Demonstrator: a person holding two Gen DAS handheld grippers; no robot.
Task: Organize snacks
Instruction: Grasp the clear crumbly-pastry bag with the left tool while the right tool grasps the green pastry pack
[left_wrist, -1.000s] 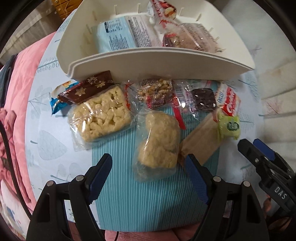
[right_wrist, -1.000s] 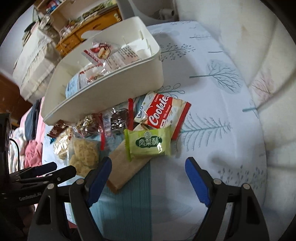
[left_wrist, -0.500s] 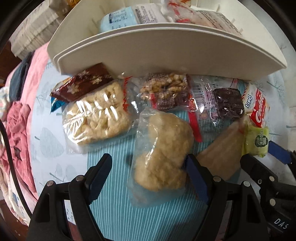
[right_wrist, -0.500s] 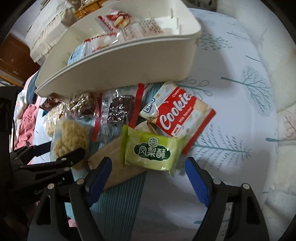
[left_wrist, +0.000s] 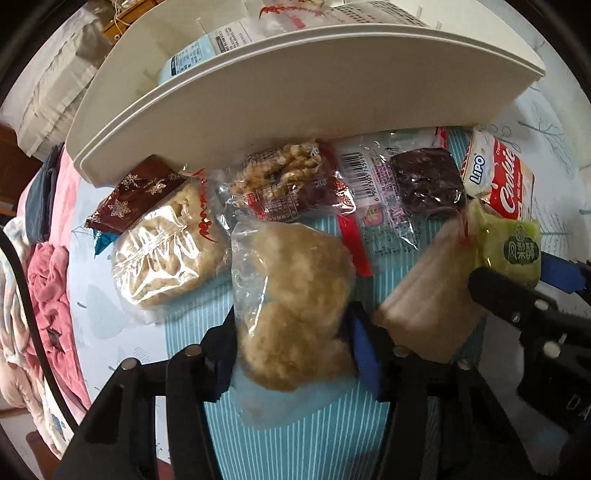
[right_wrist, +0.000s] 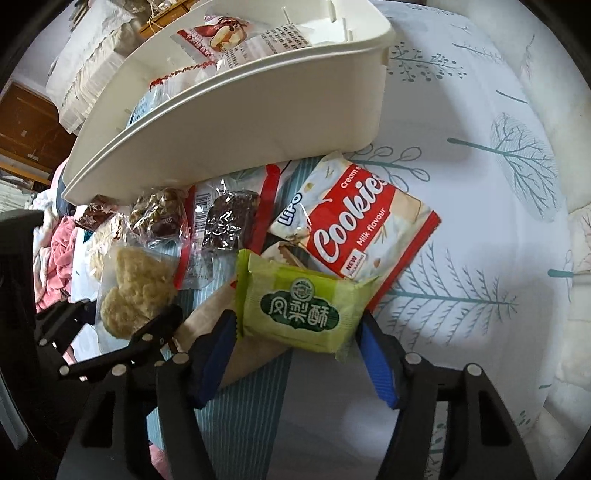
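I work two hand-held grippers, both pointing steeply down at a spread of wrapped snacks on a striped teal cloth.

My left gripper (left_wrist: 291, 354) has just been closing. Its jaws now sit against both sides of a clear bag of pale, crumbly puffed cake (left_wrist: 295, 306), and the blue pads appear to press the bag's lower half. The bag's long axis runs away from the jaws toward the white plastic bin (left_wrist: 295, 96) just beyond.

My right gripper (right_wrist: 295, 350) has also just been closing. Its jaws bracket a green pineapple cake packet (right_wrist: 299, 306), a small, glossy pillow pack lying crosswise between the pads. The left pad touches the packet's edge; whether the right pad is in contact I cannot tell.

Past the packet lies a flat red and white Lipo cookies pack (right_wrist: 354, 229). A tan paper wrapper (right_wrist: 221, 325) sits under the packet.

Each snack must be lifted forward over the bin's near wall. The crinkly film may slip.
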